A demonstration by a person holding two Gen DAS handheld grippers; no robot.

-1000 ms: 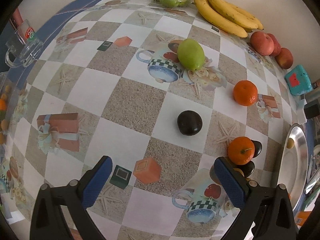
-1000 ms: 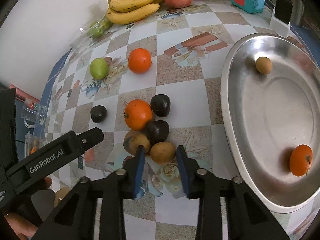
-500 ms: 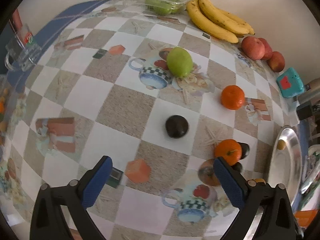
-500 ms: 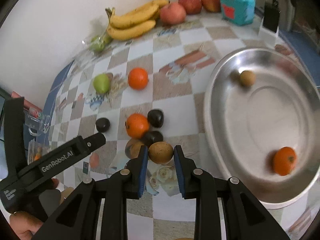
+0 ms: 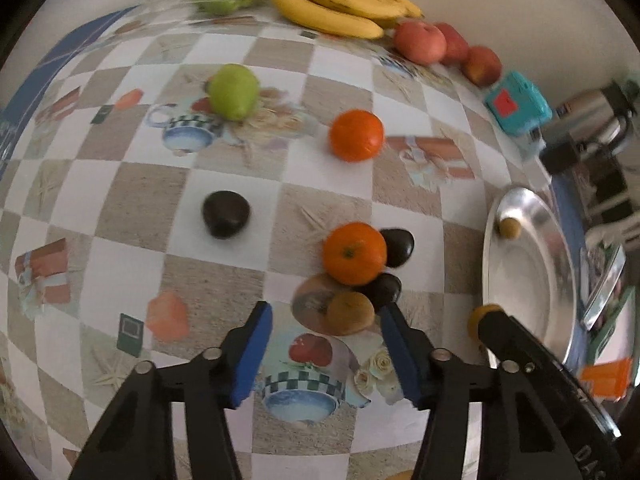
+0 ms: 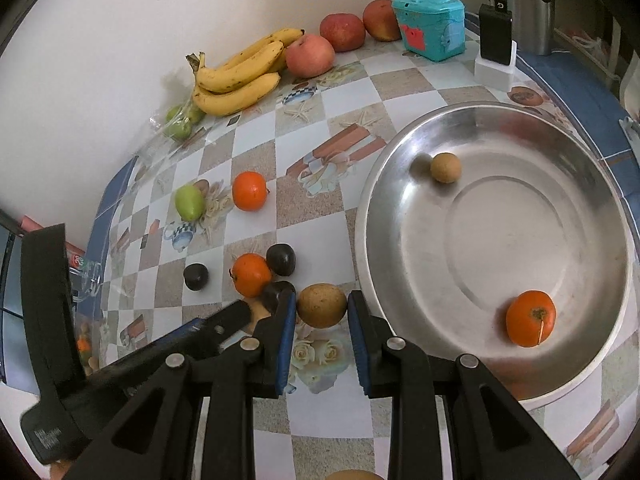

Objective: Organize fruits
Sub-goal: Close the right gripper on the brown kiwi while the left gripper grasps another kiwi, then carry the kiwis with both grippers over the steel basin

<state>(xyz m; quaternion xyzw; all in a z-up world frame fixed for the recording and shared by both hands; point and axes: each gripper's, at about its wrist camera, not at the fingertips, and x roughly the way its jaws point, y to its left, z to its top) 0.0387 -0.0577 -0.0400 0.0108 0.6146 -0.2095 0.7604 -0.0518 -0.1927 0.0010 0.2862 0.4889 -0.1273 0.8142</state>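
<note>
A checkered tablecloth [image 6: 304, 216] fills both frames. The right gripper [image 6: 322, 312], low centre, is clamped on a brown fruit [image 6: 322, 306] beside the steel bowl [image 6: 600, 208] at right, likely its destination. The left gripper [image 5: 326, 320] has just been closing, apart around another brown fruit [image 5: 350, 313].

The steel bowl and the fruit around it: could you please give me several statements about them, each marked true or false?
1. The steel bowl holds an orange and a small brown fruit. True.
2. The right gripper is shut on a brown fruit. True.
3. The bananas lie inside the bowl. False: they lie on the table by the wall.
4. Three apples sit next to the bananas. True.
5. The green fruit is between the pads of the left gripper. False: it lies on the table, far from that gripper.
</note>
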